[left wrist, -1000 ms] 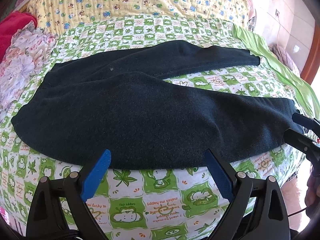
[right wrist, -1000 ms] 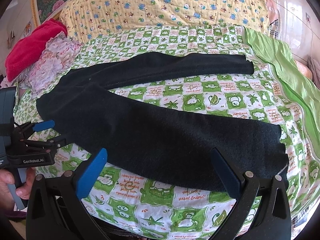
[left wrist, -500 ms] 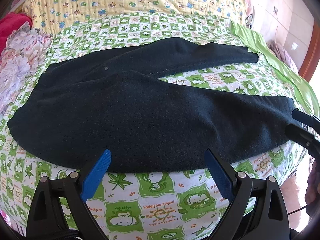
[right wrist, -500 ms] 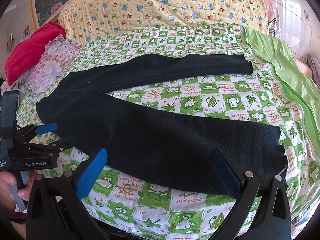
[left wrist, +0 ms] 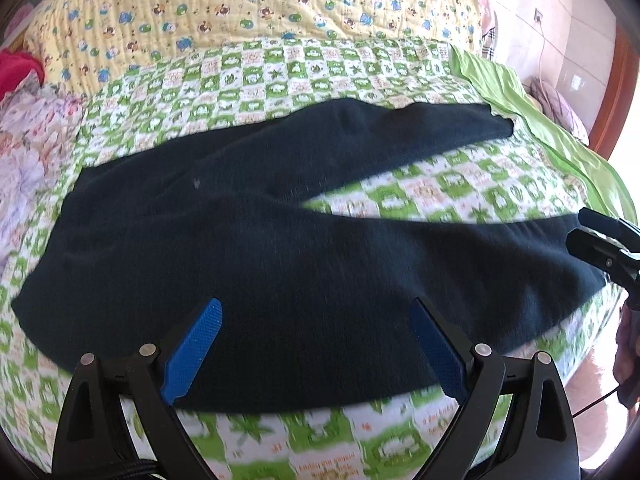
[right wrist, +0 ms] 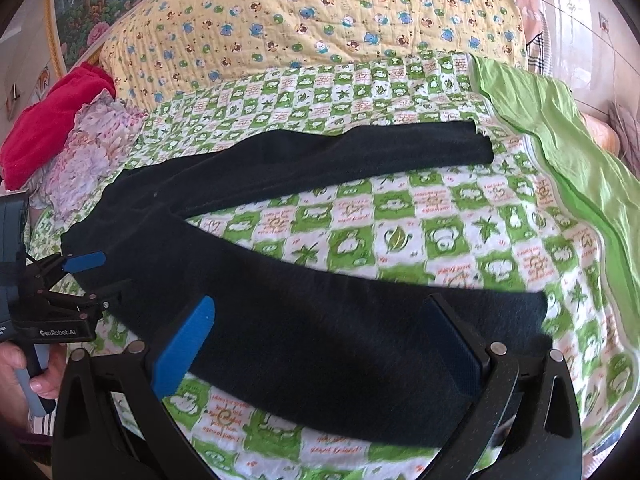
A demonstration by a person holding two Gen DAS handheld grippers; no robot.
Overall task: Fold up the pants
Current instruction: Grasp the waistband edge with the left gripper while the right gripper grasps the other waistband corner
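Dark navy pants (left wrist: 280, 264) lie flat on the green-checked bedspread, waist to the left, both legs spread apart and running right. My left gripper (left wrist: 316, 344) is open, its blue pads over the near edge of the near leg by the hip. My right gripper (right wrist: 320, 340) is open over the near leg's cuff end (right wrist: 500, 320). The far leg (right wrist: 360, 152) lies separate, further back. The right gripper shows at the right edge of the left wrist view (left wrist: 604, 240); the left one at the left edge of the right wrist view (right wrist: 76, 276).
A yellow patterned quilt (right wrist: 312, 20) lies at the back of the bed. A red cloth (right wrist: 52, 120) and a floral cloth (right wrist: 92, 148) are piled at the left. A plain green sheet (right wrist: 560, 128) hangs along the right side. The near bed edge is just below the grippers.
Both grippers have moved forward over the near leg: the pads that stood at the fabric's near edge now overlap it. Both stay open. The pants have not moved.
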